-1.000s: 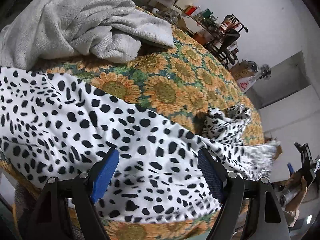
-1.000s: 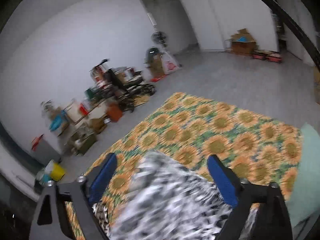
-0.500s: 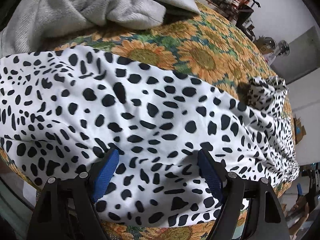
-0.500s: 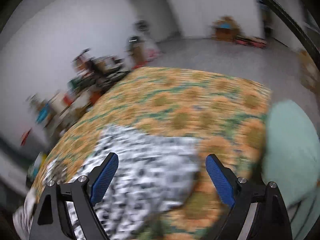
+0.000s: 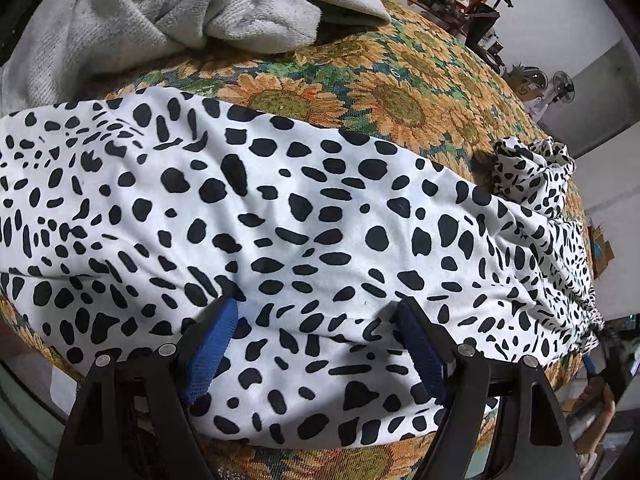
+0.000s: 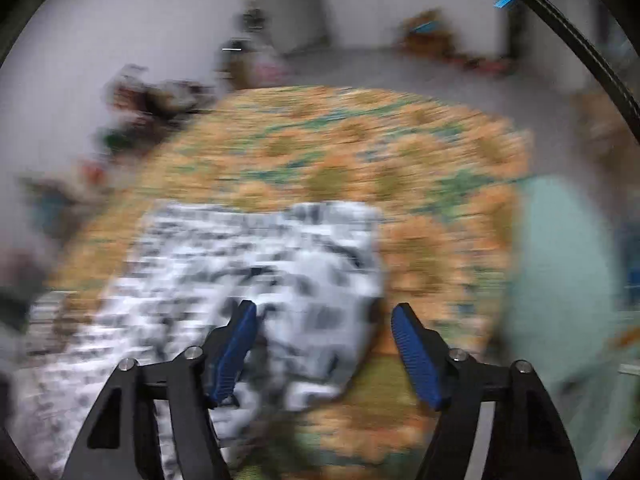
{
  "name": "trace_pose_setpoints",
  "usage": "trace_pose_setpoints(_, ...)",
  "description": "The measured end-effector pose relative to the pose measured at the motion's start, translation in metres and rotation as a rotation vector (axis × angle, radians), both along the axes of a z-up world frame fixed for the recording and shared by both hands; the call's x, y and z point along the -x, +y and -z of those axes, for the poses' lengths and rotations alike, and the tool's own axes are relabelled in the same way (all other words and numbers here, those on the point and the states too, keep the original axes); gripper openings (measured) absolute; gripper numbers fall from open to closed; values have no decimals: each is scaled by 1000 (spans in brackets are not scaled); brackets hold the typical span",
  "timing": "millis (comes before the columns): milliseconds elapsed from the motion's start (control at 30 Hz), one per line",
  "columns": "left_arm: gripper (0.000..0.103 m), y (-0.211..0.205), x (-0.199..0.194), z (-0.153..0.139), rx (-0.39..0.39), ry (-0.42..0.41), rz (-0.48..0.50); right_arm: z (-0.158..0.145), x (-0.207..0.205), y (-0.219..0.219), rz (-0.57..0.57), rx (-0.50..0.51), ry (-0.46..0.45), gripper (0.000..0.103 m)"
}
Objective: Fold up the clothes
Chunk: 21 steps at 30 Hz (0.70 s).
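Note:
A white garment with black spots (image 5: 304, 220) lies spread across the sunflower cloth (image 5: 392, 96), one end bunched at the far right. My left gripper (image 5: 316, 312) hovers just over its near edge, open, blue pads wide apart with cloth below them. The right wrist view is blurred by motion. In it the spotted garment (image 6: 248, 264) fills the lower left, and my right gripper (image 6: 324, 320) is over its corner. Its jaws are closing, and the pads stand apart without pressing on the cloth.
A crumpled grey knit garment (image 5: 160, 12) is heaped at the back left of the cloth. A pale green item (image 6: 560, 272) lies at the right side in the right wrist view. Chairs, boxes and a fan (image 5: 562, 88) stand on the floor beyond.
Both grippers have sunk toward the table and tilted down. The spotted garment now fills more of each view, and the right gripper's pads stand closer together.

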<state>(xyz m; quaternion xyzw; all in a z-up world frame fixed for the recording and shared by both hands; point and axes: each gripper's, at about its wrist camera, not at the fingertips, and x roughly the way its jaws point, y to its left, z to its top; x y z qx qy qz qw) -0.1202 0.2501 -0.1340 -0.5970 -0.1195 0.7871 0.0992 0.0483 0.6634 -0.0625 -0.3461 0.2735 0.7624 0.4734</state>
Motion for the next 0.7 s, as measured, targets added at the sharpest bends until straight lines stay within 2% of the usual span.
trace_pose_setpoints(67, 80, -3, 0, -2, -8, 13, -2, -14, 8, -23, -55, -110, -8, 74)
trace_pose_setpoints(133, 79, 0, 0, -6, 3, 36, 14, -29, 26, -56, -217, -215, -12, 74)
trace_pose_setpoints(167, 79, 3, 0, -8, 14, 51, 27, -33, 36, -67, -282, -233, -18, 72)
trace_pose_setpoints(233, 79, 12, -1, -9, 23, 59, 58, -36, 66, -83, -422, -202, -33, 58)
trace_pose_setpoints(300, 79, 19, 0, -5, 28, 41, 91, -30, 98, -88, -473, -153, -41, 58)
trace_pose_setpoints(367, 80, 21, 5, -1, 39, 31, 112, -23, 121, -83, -472, -104, -48, 61)
trace_pose_setpoints(400, 80, 23, 6, -1, 39, 36, 116, -18, 135, -77, -463, -69, -61, 70)
trace_pose_setpoints(500, 80, 22, 11, 2, 14, 17, 115, -1, 180, -54, -412, 70, -123, 86)
trace_pose_setpoints(600, 81, 16, 17, 6, -24, -12, 101, 16, 215, -32, -369, 183, -199, 87)
trace_pose_setpoints(700, 82, 11, 18, 5, -37, -29, 91, 32, 235, -20, -331, 207, -259, 89)
